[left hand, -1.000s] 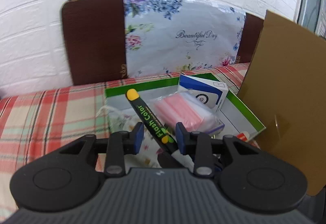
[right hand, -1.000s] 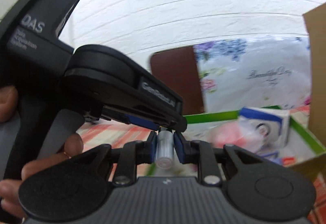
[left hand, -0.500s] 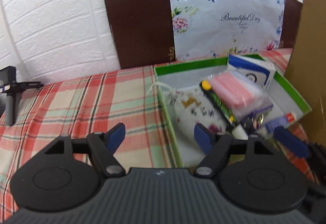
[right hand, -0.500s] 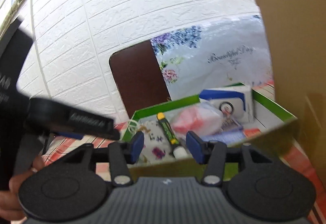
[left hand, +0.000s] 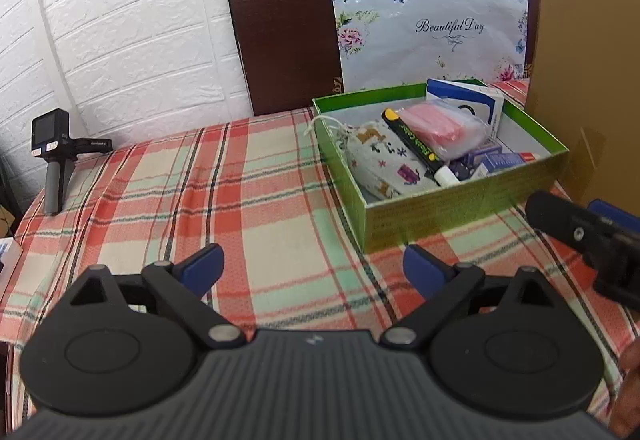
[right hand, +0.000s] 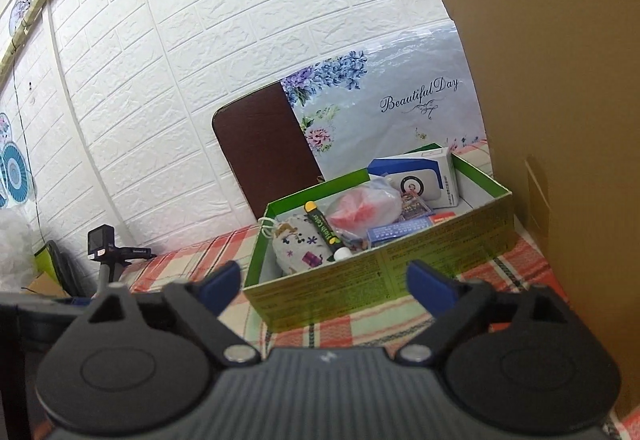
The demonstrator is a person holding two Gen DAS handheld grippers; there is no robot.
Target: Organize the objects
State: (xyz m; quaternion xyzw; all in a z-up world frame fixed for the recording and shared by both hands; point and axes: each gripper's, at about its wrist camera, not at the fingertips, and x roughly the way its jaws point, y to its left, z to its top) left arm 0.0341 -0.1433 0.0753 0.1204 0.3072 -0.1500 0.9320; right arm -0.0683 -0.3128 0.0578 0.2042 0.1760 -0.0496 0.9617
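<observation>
A green box point(left hand: 460, 205) point(right hand: 360, 296) stands on the plaid tablecloth point(left hand: 260, 207). Inside lie a black Flash Color marker point(left hand: 414, 145) point(right hand: 322, 230), a patterned cloth pouch point(left hand: 376, 159) point(right hand: 298, 248), a pink packet in clear plastic point(left hand: 436, 127) point(right hand: 362, 209) and a blue-and-white carton point(left hand: 468, 99) point(right hand: 420, 179). My left gripper point(left hand: 314, 268) is open and empty, above the cloth in front of the box. My right gripper point(right hand: 324, 280) is open and empty, just short of the box's front wall; part of it shows in the left wrist view point(left hand: 592, 236).
A tall brown cardboard sheet point(left hand: 584, 87) point(right hand: 560, 119) stands right of the box. A floral board point(left hand: 424, 35) leans on the white brick wall behind. A small camera on a grip point(left hand: 54, 155) point(right hand: 106, 252) stands at the table's far left.
Both grippers held the marker a second ago; both opened, the marker now lies in the box, and both grippers have drawn back from the box.
</observation>
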